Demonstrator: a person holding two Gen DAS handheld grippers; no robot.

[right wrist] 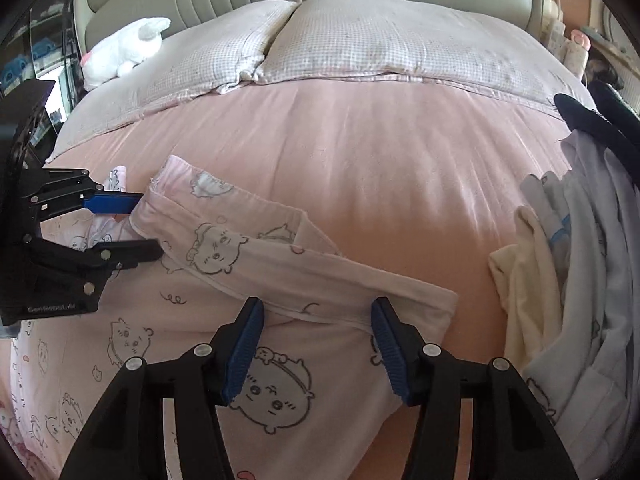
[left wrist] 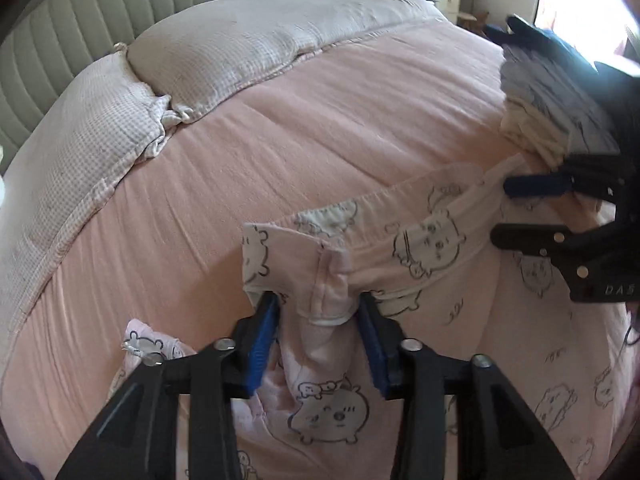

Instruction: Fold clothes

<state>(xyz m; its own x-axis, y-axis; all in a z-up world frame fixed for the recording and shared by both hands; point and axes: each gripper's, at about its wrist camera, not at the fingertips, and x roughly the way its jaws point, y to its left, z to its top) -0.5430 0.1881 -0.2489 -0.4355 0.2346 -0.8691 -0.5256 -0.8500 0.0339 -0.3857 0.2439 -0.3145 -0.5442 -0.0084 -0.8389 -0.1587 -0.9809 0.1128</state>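
1. Pink cartoon-print garment [right wrist: 256, 320] is lying spread on the pink bedspread [right wrist: 360, 160], toward the bed's near edge, its collar band [right wrist: 248, 240] running slantwise across it.
2. Left gripper [left wrist: 318, 320] is standing part-open; a bunched fold of the garment is sitting between its fingers, touching both blue pads. Whether it is truly pinched, I cannot tell.
3. Right gripper [right wrist: 318, 340] is standing wide apart over the collar's hem, gripping nothing.
4. Stack of pale clothes [right wrist: 580, 280] is sitting along the bed's right edge; pillows [right wrist: 360, 40] at the head.
5. Risk: loose bunch slipping from the left fingers when lifted; lopsided pull skewing the collar; cloth dragging into the stack.
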